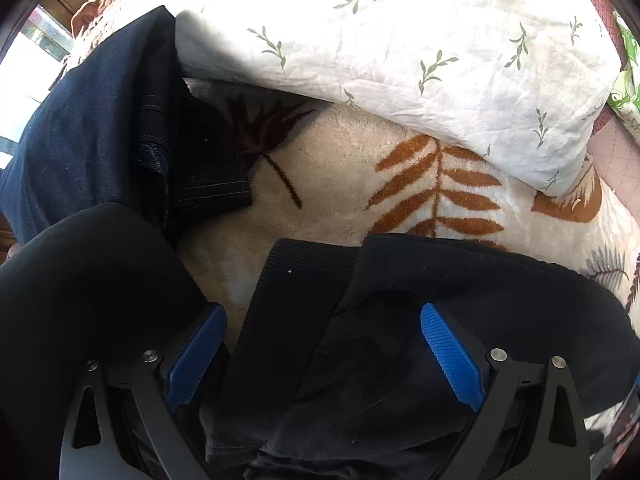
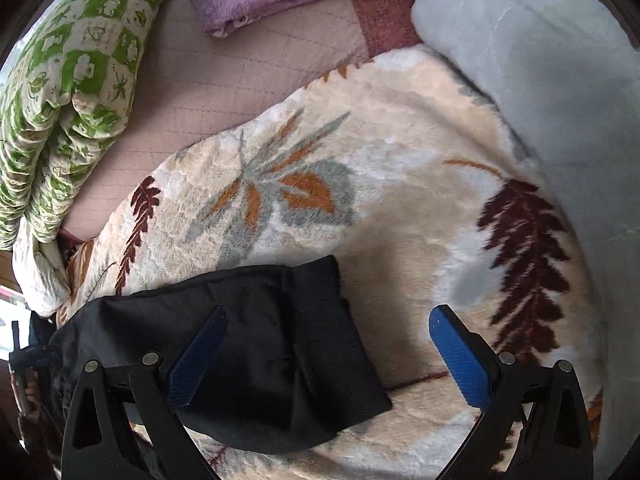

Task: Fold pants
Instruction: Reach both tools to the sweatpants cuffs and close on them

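Left wrist view: your left gripper (image 1: 322, 350) has its jaws apart over the black pants (image 1: 400, 340), ribbed waistband (image 1: 296, 304) lower centre, on the leaf-print fleece blanket (image 1: 340, 152). White leaf-print pillow (image 1: 400, 40) at top, dark blue jeans (image 1: 92, 120) upper left. Right wrist view: your right gripper (image 2: 328, 354), jaws apart, gripping nothing; folded pants end (image 2: 280, 352) lies lower left on the blanket (image 2: 400, 220).
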Tool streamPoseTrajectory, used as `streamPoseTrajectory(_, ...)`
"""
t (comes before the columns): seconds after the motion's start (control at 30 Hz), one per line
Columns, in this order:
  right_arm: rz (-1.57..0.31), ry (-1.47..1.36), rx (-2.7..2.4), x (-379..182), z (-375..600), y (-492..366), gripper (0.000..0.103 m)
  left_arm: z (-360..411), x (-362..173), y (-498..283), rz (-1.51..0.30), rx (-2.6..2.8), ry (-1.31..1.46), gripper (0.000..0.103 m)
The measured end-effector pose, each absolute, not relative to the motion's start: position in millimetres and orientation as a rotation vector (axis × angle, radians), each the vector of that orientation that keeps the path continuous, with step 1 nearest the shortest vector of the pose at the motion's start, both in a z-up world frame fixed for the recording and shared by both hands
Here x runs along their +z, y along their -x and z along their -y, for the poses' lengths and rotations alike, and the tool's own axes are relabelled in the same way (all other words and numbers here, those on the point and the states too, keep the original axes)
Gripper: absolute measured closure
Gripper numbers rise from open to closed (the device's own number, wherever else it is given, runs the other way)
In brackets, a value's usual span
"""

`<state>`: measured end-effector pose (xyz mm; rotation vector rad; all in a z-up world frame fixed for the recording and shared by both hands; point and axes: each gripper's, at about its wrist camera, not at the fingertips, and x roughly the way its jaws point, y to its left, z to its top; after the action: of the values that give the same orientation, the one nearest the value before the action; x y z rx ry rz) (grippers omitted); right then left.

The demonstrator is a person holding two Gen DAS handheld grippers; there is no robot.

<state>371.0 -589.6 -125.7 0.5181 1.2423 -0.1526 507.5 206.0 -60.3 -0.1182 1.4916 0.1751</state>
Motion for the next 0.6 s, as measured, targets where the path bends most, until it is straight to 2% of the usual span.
streamPoseTrajectory(0.3, -1.278, -0.378, -0.128, -140.8, 558.4, -387.1, 0.002, -197.1, -98.1, -522.6, -1.552, 0.166, 0.027, 0.004)
streamPoseTrajectory(0.37, -1.281, -0.344, -0.143, -139.4, 556.2, -388.2, 0.011, -198.8, -103.0, -525.7, -1.550, 0.178, 0.051, 0.004)
streamPoseTrajectory(0.4, -1.283, -0.326, -0.152, -138.1, 556.3, -388.5, 0.025, -201.4, -102.2, -526.8, -1.537, 0.187, 0.078, 0.006)
streamPoseTrajectory(0.43, -1.282, -0.307, -0.162, -136.2, 557.5, -388.4, 0.045, -204.0, -99.9, -527.6, -1.523, 0.194, 0.101, 0.019)
streamPoseTrajectory(0.47, -1.277, -0.311, -0.150, -134.1, 558.7, -388.2, 0.055, -205.7, -97.3, -527.8, -1.517, 0.192, 0.121, 0.040)
streamPoseTrajectory(0.5, -1.269, -0.325, -0.130, -131.3, 559.6, -387.2, 0.064, -207.2, -95.1, -527.6, -1.522, 0.183, 0.144, 0.048)
streamPoseTrajectory(0.6, -1.263, -0.281, -0.105, -123.6, 552.2, -386.0, 0.072, -203.7, -84.7, -522.7, -1.505, 0.199, 0.108, 0.053)
